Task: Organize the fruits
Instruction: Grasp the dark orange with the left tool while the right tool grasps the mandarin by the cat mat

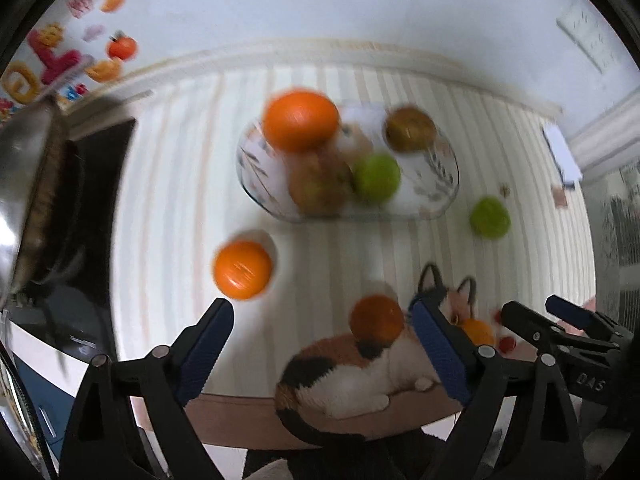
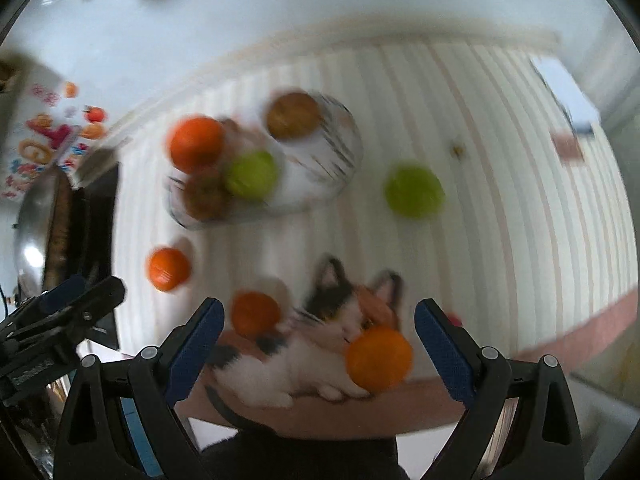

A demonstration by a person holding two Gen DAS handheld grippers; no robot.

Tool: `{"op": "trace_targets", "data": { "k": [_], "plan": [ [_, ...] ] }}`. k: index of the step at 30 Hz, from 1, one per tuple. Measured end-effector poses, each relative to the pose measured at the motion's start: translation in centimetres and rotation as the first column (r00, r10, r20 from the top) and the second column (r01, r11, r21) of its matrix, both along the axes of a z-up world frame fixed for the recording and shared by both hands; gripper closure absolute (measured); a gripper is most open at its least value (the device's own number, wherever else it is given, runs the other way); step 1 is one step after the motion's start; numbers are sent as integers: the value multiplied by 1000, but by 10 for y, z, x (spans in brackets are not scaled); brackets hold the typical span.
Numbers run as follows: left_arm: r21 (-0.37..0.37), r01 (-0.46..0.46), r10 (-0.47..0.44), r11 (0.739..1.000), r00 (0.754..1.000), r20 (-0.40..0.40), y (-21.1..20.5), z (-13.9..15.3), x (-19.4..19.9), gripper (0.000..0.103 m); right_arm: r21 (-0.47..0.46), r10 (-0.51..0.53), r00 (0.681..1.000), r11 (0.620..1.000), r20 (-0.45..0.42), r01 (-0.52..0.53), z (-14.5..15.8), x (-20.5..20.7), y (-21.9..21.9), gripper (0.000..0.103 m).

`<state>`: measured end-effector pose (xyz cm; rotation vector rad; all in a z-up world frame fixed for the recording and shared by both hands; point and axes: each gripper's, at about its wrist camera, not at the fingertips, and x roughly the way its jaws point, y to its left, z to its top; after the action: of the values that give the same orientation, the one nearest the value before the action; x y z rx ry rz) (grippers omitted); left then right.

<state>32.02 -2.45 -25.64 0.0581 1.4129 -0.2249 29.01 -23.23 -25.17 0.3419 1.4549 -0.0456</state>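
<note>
A clear glass bowl on the striped tablecloth holds an orange, a green fruit and two brown fruits. Loose on the cloth lie a green fruit and three oranges: one at the left, one by the printed cat, one near the front edge. My left gripper is open and empty above the front edge. My right gripper is open and empty, with the near orange between its fingers' line of sight.
A calico cat picture is printed on the cloth at the front edge. A steel pot stands on a dark stove at the left. A small card lies at the far right. Both views are blurred.
</note>
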Motion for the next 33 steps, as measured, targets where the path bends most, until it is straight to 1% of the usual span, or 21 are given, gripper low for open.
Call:
{"op": "trace_targets", "data": {
  "k": [3, 6, 9, 11, 16, 18, 19, 20, 21, 22, 23, 24, 25, 28, 31, 33],
  "plan": [
    [12, 25, -25, 1000, 998, -53, -15, -23, -5, 11, 10, -45, 995, 999, -87, 46, -35, -19, -17, 5],
    [13, 55, -54, 998, 993, -102, -31, -45, -8, 11, 44, -89, 981, 994, -170, 97, -73, -38, -30, 5],
    [16, 95, -92, 995, 985, -144, -48, -66, -10, 11, 68, -112, 972, 989, -207, 129, -95, -49, -34, 6],
    [19, 112, -107, 994, 979, -175, -58, -80, -9, 12, 76, -114, 969, 988, -218, 134, -104, -53, -33, 6],
    [34, 146, -134, 989, 964, -230, -75, -112, -6, 12, 63, -88, 971, 992, -223, 105, -110, -58, -25, 6],
    [42, 159, -145, 986, 962, -231, -79, -121, -6, 27, 50, -71, 973, 995, -221, 84, -111, -58, -21, 8],
    [56, 159, -142, 986, 963, -230, -79, -126, -7, 47, 44, -61, 974, 996, -218, 72, -112, -58, -18, 11],
    [63, 162, -144, 985, 963, -228, -78, -128, -7, 49, 41, -54, 974, 997, -218, 64, -114, -57, -18, 15],
    [54, 161, -146, 986, 966, -214, -77, -127, -8, 49, 38, -47, 975, 998, -218, 56, -115, -56, -16, 18],
    [60, 164, -148, 985, 966, -211, -76, -127, -9, 50, 34, -38, 975, 998, -220, 47, -116, -54, -15, 24],
    [71, 168, -150, 983, 966, -209, -75, -126, -10, 50, 0, -11, 971, 1000, -239, 11, -118, -54, -14, 31],
    [75, 168, -150, 983, 967, -207, -71, -125, -13, 50, -17, -3, 972, 1000, -235, -1, -118, -54, -13, 34],
    [79, 164, -144, 983, 968, -207, -67, -124, -15, 50, -31, 6, 974, 999, -227, -14, -118, -54, -12, 35],
    [80, 148, -127, 986, 968, -216, -52, -120, -24, 50, -17, 42, 975, 999, -219, -47, -117, -54, -7, 35],
    [74, 113, -94, 991, 969, -228, -31, -118, -36, 50, 43, 97, 971, 995, -220, -90, -116, -55, 4, 35],
    [72, 91, -73, 993, 971, -229, -21, -116, -42, 50, 66, 143, 966, 989, -217, -132, -115, -55, 15, 35]
  ]
}}
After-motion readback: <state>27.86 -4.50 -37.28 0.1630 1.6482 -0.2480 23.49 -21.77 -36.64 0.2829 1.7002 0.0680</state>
